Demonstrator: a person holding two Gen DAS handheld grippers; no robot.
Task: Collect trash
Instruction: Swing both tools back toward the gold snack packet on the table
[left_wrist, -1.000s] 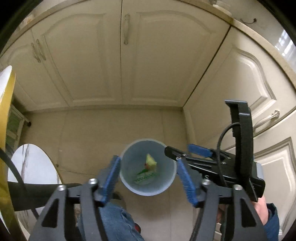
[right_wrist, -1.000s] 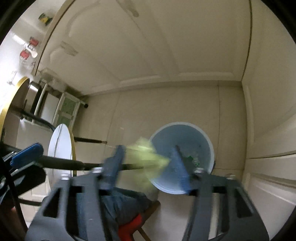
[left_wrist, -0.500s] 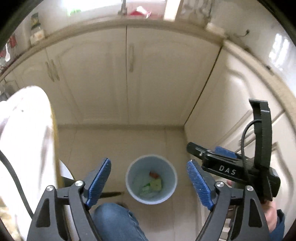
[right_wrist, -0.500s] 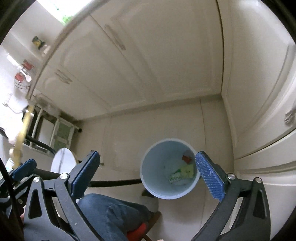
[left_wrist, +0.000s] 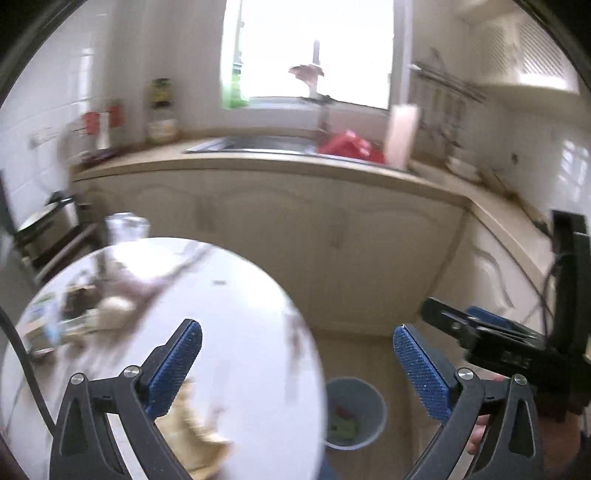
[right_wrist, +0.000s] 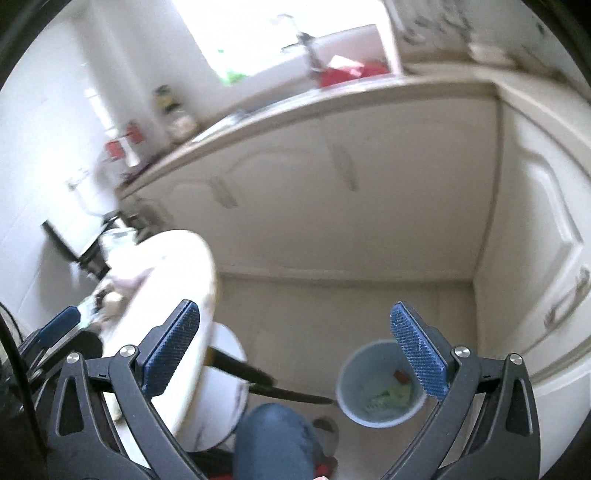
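Observation:
A pale blue bin (left_wrist: 354, 413) stands on the floor beside the table, with green and red scraps (right_wrist: 391, 397) lying in the bin (right_wrist: 380, 387). My left gripper (left_wrist: 297, 363) hangs above the round white marble table (left_wrist: 240, 332); its jaws are opening and nothing is between them. Blurred litter (left_wrist: 74, 317) lies at the table's left, and crumpled brown paper (left_wrist: 192, 435) lies near its front edge. High over the floor, my right gripper (right_wrist: 295, 345) is open and empty, the bin below its right finger. The right gripper's body (left_wrist: 498, 343) shows at the right of the left wrist view.
Cream cabinets (right_wrist: 332, 192) and a counter with a sink (left_wrist: 258, 146) and a red item (left_wrist: 347, 146) run behind the bin. A person's knee in jeans (right_wrist: 273, 439) is below. The table has a lower shelf (right_wrist: 225, 387). A rack (left_wrist: 48, 229) stands at the left.
Both grippers rose away from the bin and tilted up, bringing the table top and counter into view. Their jaws widened. The yellow-green piece left the right gripper and lies in the bin.

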